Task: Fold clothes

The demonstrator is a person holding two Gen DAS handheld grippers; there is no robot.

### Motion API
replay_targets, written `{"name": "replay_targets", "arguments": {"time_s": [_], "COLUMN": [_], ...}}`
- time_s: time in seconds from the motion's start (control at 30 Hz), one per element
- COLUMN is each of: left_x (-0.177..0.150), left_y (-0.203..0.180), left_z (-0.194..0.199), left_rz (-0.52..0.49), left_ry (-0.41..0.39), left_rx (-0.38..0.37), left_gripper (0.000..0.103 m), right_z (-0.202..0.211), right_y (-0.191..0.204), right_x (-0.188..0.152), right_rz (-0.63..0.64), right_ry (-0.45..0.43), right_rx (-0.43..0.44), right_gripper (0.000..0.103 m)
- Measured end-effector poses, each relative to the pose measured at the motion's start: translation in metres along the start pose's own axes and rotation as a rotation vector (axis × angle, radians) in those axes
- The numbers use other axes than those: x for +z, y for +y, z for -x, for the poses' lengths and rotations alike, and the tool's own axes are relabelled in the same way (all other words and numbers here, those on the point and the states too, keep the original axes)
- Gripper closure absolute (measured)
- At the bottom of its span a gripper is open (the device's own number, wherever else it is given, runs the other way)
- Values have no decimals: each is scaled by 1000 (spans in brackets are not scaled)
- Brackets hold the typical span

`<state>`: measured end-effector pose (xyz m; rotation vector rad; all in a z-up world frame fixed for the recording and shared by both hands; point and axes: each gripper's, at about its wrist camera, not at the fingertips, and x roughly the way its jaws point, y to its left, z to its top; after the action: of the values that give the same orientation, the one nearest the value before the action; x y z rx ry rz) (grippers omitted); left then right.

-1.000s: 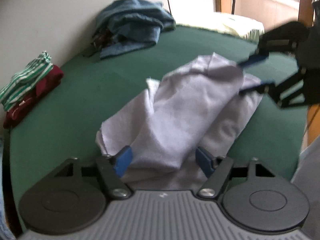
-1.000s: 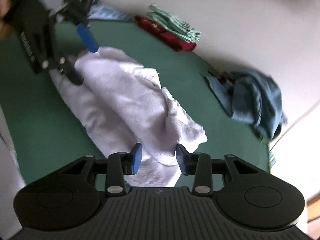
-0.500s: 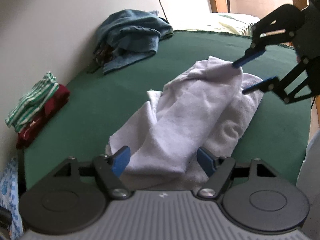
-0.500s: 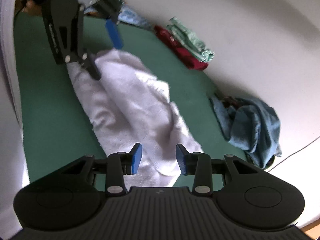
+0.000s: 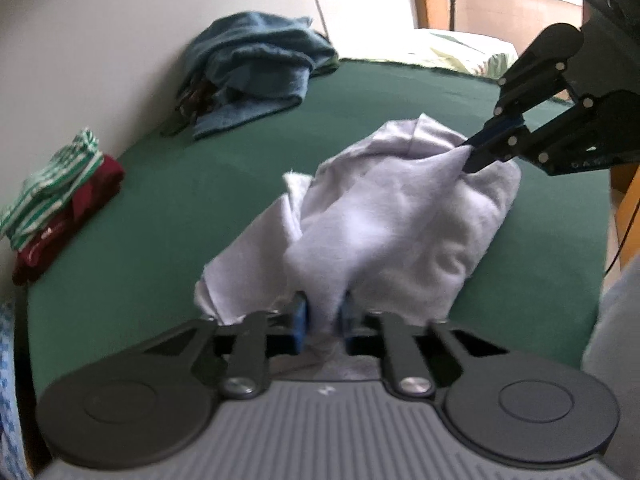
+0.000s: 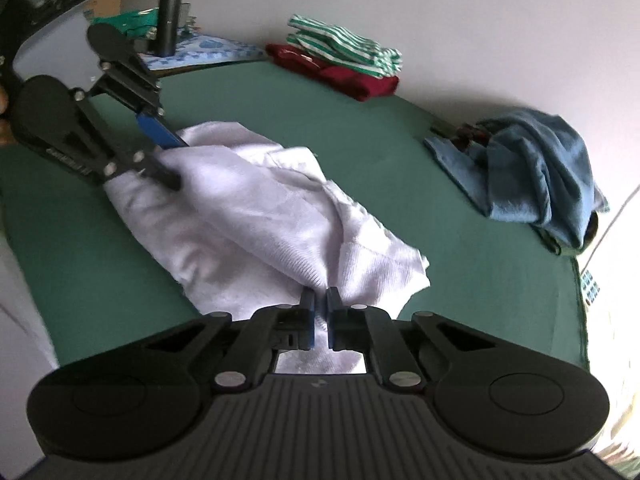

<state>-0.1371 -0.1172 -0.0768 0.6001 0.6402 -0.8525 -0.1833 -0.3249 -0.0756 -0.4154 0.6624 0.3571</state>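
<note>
A crumpled white garment (image 5: 400,220) lies in the middle of the green table (image 5: 180,208). My left gripper (image 5: 322,308) pinches a bunched fold of its near end, and its jaws are closing on the cloth. At the far end in this view, my right gripper (image 5: 468,156) bites the opposite edge. In the right wrist view the white garment (image 6: 248,208) stretches away from my right gripper (image 6: 320,300), which is shut on a ribbed edge. The left gripper (image 6: 172,160) grips the far end there.
A heap of blue clothes (image 5: 256,64) lies at the table's back by the wall. A folded green-striped piece on a red one (image 5: 60,184) sits at the left edge. A dark bottle (image 6: 170,16) stands beyond the table. A bed (image 5: 460,48) lies behind.
Both grippers stood open over the garment's ends; now each has closed on the cloth, which bunches up between the pads. Neither hand has shifted much.
</note>
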Motion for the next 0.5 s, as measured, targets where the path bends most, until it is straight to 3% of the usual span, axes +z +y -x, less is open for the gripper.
{"name": "replay_targets", "arguments": {"time_s": [0.2,0.33,0.43,0.5], "left_x": [-10,-18,-14,-13], "left_y": [-8,-18,-18,-19], "left_z": [11,-2,-6,0], "left_rz": [-5,-4,-13,-34], "left_ry": [30,45,54,54], "left_rx": [-39,-41,-36,-34], "left_gripper": [92,92,91,85], "right_z": [22,7,-2,-1], "right_y": [4,10,19,19], "right_x": [-1,-15,-21,-21], "right_rz": [82,119,141,152], "right_ry": [26,79,71,67], "right_rx": [47,56,41,30], "right_gripper": [98,98,97,96]}}
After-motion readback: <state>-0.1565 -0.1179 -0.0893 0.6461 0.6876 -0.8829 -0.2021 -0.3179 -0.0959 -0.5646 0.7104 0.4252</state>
